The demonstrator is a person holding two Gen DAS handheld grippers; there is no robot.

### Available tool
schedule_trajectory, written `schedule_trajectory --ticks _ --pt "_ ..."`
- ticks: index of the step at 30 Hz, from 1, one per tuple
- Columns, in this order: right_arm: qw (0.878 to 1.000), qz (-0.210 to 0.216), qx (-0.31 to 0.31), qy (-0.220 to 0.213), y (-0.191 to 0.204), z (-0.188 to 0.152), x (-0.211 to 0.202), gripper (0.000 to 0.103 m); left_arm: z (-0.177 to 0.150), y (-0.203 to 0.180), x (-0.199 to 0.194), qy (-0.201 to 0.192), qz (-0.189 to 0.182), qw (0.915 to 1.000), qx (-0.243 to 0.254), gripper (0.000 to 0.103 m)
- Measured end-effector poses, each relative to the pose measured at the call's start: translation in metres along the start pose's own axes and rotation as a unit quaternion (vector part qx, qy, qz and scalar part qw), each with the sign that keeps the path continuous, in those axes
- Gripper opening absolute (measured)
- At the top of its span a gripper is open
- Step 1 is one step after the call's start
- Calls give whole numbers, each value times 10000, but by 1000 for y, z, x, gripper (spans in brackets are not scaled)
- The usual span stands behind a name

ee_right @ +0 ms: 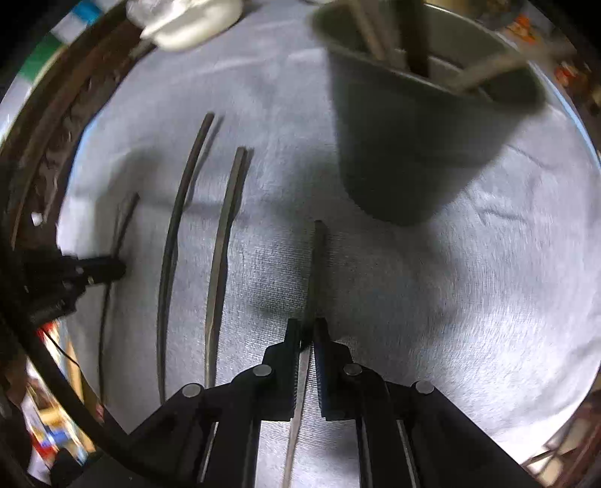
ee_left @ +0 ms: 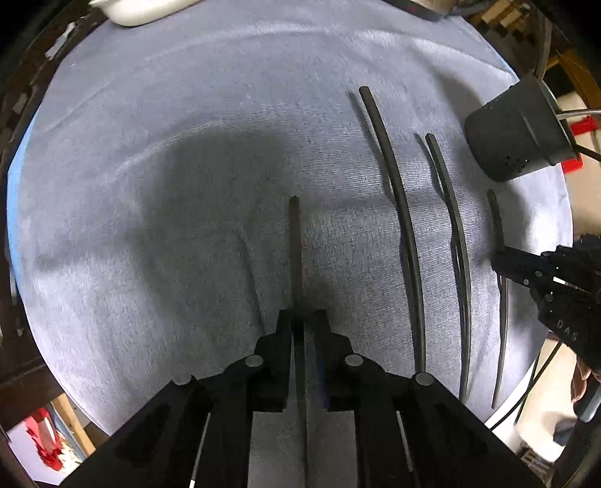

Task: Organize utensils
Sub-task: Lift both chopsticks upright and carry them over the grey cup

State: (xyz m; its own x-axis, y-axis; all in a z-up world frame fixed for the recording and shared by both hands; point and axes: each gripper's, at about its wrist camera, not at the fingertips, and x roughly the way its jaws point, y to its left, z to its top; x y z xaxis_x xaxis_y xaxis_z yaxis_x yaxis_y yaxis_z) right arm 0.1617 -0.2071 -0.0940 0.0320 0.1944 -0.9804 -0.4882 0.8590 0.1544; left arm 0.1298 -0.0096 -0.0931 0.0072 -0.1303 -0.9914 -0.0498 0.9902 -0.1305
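Dark chopstick point(ee_left: 295, 259) clamped in left claw point(ee_left: 303, 319), another chopstick point(ee_right: 317, 270) in right claw point(ee_right: 307, 330).

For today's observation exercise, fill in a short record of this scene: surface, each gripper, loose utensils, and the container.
surface: grey cloth covering the table
left gripper: shut on a dark chopstick
right gripper: shut on another chopstick
loose utensils: two dark chopsticks lying side by side on the cloth, between the grippers
container: dark utensil holder, upright, already holding several utensils
other: white dish at the far edge
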Motion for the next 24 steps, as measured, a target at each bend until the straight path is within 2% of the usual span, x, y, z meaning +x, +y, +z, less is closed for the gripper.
schedule_trajectory --ticks 2,4,7,10,13,18,21,24 --pt "9998 -108 -150 83 8 4 3 11 5 -1 1 49 33 9999 87 11" --pt "9994 -178 -260 134 14 8 5 11 19 1 6 41 31 9999 111 6" --pt "9994 -214 -260 56 19 9 7 9 16 14 5 -90 -183 9998 -64 5" --pt "9995 0 -130 -282 26 -5 3 6 -6 31 -8 -532 -338 9977 -247 5" --pt "9965 167 128 -812 28 -24 -10 6 -27 36 -27 -1031 -453 9928 -401 5" --pt "9843 503 675 -1548 20 -54 -34 6 -51 41 -67 -2020 -617 9741 -805 5" --pt "9732 574 974 -2001 11 -78 -49 6 -53 42 -87 -2498 -609 9618 -936 5" --pt "9596 663 1282 -2417 -4 -86 -72 6 -62 47 -103 -2937 -604 9482 -1047 5"
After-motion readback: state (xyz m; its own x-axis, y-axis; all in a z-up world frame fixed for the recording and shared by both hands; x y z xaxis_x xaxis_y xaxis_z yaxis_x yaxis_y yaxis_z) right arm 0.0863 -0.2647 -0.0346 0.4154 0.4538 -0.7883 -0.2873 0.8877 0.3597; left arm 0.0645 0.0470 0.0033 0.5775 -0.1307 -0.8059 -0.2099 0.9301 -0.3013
